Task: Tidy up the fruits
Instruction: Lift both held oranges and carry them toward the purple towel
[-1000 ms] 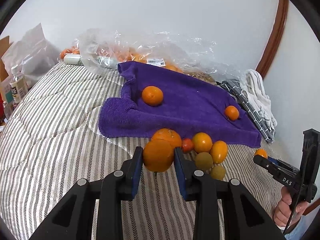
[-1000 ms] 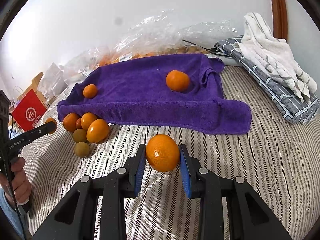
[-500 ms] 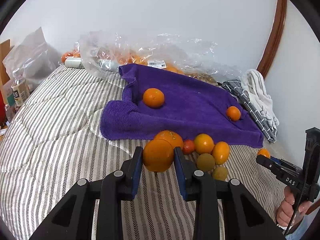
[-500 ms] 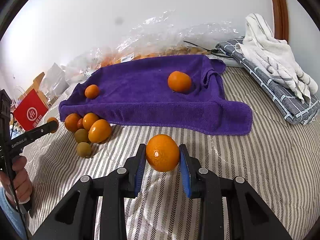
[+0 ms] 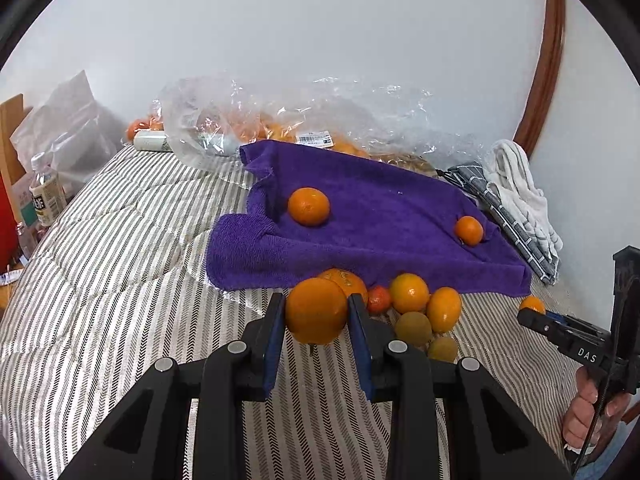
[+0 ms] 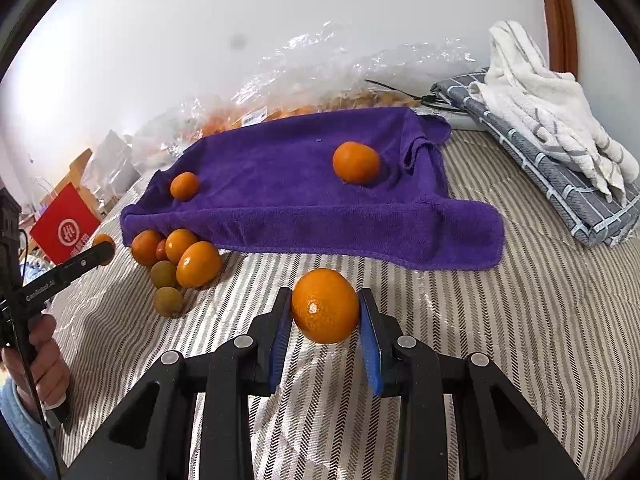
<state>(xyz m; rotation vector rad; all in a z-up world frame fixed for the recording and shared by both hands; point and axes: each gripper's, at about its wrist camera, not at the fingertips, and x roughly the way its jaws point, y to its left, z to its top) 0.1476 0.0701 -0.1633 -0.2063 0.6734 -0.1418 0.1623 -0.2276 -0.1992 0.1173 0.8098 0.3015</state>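
Bedroom in a home. Bed with a striped quilted cover (image 5: 120,264) against a plain white wall (image 5: 320,40). Folded towels (image 6: 552,120) stacked at the far side, curved wooden frame (image 5: 548,72) behind them. Shopping bags (image 5: 68,136) and a drink bottle (image 5: 46,196) crowd the bedside.

Two oranges (image 5: 308,206) lie on the towel (image 5: 380,216), a fruit cluster (image 5: 416,308) before its front edge.

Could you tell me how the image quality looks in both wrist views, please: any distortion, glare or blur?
Left wrist view: strong fisheye bending with dark corners, even soft light, glare on the plastic bags. Right wrist view: the same bending, sharp on the held orange, and a dark smudge on the wall.
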